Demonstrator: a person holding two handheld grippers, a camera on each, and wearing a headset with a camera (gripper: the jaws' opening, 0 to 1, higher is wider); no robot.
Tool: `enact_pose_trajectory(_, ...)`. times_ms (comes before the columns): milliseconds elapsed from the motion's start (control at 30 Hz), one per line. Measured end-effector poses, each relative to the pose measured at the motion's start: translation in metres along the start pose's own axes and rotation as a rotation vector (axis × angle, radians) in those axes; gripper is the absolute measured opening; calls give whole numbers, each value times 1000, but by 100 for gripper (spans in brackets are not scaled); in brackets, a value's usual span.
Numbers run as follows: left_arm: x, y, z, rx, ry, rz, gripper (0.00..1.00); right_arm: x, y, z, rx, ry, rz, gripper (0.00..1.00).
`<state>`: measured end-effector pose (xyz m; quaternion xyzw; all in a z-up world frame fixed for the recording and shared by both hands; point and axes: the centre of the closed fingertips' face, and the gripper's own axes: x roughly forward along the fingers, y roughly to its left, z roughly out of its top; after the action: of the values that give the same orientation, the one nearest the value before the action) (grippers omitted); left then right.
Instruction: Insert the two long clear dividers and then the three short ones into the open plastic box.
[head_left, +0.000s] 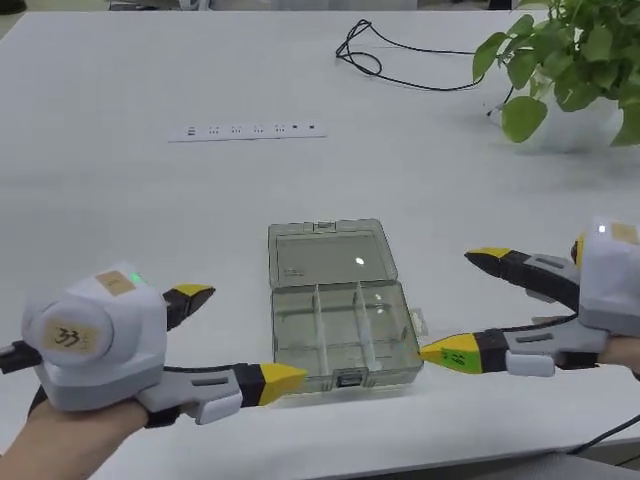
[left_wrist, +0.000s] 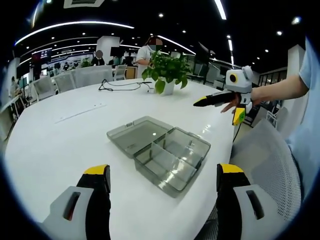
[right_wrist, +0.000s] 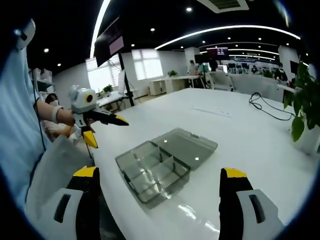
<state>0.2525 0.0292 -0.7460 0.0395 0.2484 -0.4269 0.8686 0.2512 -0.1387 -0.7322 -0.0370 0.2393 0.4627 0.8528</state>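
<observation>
We held the left hand-held gripper (head_left: 243, 335) and the right hand-held gripper (head_left: 458, 303) wide and empty, with the open plastic box (head_left: 395, 372) between them, about equally near.

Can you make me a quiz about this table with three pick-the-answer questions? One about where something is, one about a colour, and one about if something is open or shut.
1. Where on the table is the plant?
A. far right corner
B. inside the box
C. near left edge

2. What colour are the tips of the left gripper and the right gripper?
A. red
B. yellow
C. blue

3. How is the lid of the plastic box?
A. shut tight
B. open, lying flat behind the box
C. standing straight up

Answers:
1 A: in the head view the leaves sit at the far right of the table.
2 B: all four tips are yellow on black fingers.
3 B: the lid lies flat on the table, still joined to the box.
</observation>
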Motion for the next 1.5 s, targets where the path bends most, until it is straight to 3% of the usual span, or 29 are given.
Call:
enact_pose_trajectory(333, -3, -1, -3, -4, 8, 20, 89, -12, -7, -27, -83, 128, 43, 100)
enact_pose_trajectory(667, -5, -2, -5, -7, 15, 25, 88, -10, -14, -54, -264, 346, 130, 99)
enact_pose_trajectory(833, -5, -2, -5, -5, 17, 23, 87, -4, -20, -62, -368, 432, 171, 93)
enact_pose_trajectory(933, -5, -2, -6, -3, 21, 25, 87, -3, -20, -69, -396, 497, 208, 83)
enact_pose_trajectory(1033, -6, -1, -6, -6, 20, 27, 86, -4, -32, -80, -455, 562, 220, 77)
enact_pose_trajectory(1167, -7, 0, -6, -11, 17, 30, 86, -1, -35, -87, -482, 597, 243, 70)
enact_pose_trajectory(1500, -10, 1, -8, -21, 16, 39, 85, 12, -45, -113, -560, 742, 291, 54)
